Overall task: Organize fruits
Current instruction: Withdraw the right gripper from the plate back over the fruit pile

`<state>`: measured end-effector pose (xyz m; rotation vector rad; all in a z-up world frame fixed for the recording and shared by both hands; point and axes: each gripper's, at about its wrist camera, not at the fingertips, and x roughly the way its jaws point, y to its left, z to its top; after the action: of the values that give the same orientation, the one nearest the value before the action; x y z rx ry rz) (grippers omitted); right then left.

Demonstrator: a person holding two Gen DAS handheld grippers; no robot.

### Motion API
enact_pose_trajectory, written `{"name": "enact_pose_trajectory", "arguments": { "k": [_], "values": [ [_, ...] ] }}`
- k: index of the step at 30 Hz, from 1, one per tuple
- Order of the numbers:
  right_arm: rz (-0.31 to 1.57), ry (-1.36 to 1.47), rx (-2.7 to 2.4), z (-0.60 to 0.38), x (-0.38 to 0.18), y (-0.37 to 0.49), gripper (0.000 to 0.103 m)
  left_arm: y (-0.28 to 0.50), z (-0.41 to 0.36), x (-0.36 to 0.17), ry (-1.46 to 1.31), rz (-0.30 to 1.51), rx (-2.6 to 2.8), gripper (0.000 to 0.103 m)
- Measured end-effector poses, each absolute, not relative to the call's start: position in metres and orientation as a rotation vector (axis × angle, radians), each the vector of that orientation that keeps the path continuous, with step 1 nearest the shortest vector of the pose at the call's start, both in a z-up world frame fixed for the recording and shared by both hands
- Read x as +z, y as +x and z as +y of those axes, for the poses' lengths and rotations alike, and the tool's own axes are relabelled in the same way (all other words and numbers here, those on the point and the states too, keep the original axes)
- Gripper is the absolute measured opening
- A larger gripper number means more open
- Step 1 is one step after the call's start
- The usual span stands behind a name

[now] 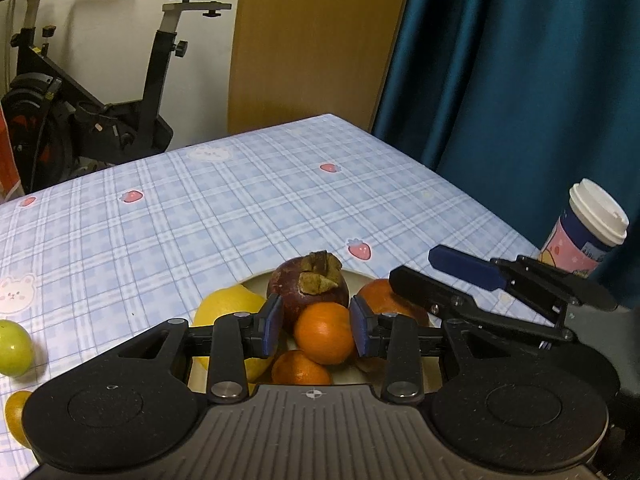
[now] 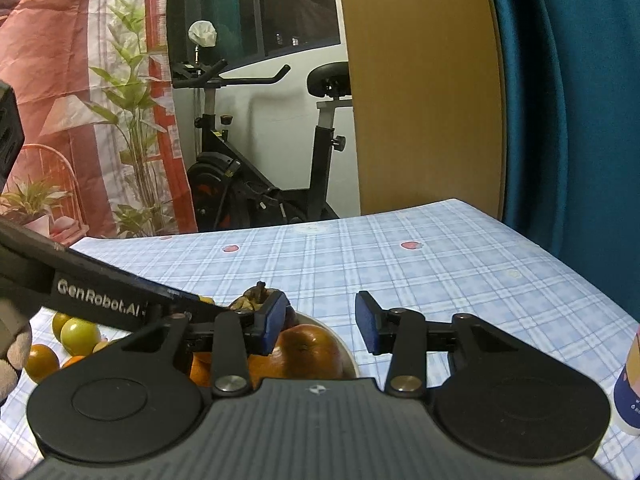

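Note:
A cream plate (image 1: 354, 274) holds a lemon (image 1: 226, 310), a dark mangosteen (image 1: 308, 286) and several oranges. My left gripper (image 1: 317, 328) hangs over it, open, with a small orange (image 1: 326, 334) between its blue pads. That orange rests on the pile, and a gap shows on its left side. My right gripper (image 2: 322, 322) is open and empty above the plate's right rim (image 2: 349, 354), over a red-orange fruit (image 2: 310, 350). It also reaches in from the right in the left wrist view (image 1: 416, 266). A green fruit (image 1: 14, 348) and a yellow one (image 1: 16, 416) lie loose on the cloth.
A lidded paper cup (image 1: 588, 232) stands at the table's right edge, close to the right gripper. More green and orange fruit (image 2: 78, 336) lies left of the plate. The checked tablecloth (image 1: 240, 208) stretches away behind. An exercise bike (image 1: 100, 120) and a blue curtain (image 1: 520, 80) stand beyond.

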<state>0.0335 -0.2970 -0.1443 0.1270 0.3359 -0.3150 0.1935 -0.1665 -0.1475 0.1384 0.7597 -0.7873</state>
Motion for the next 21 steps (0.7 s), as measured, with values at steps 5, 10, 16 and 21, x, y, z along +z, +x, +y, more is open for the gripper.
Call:
{"name": "enact_pose_trajectory", "arguments": {
  "k": [5,10,16,21],
  "values": [
    [0.338,0.118,-0.307,-0.295,-0.144,0.034,0.042,0.188,-0.156,-0.140,0.114,0.742,-0.764,0.040],
    [0.342,0.113,-0.300,-0.295,-0.144,0.035,0.042,0.190,-0.142,-0.131,0.097,0.720,-0.720,0.040],
    [0.337,0.098,-0.273,-0.289,-0.143,0.034,0.042,0.185,-0.114,-0.118,0.067,0.700,-0.634,0.041],
    [0.322,0.083,-0.209,-0.277,-0.140,0.031,0.042,0.175,-0.086,-0.111,0.095,0.680,-0.556,0.042]
  ]
}}
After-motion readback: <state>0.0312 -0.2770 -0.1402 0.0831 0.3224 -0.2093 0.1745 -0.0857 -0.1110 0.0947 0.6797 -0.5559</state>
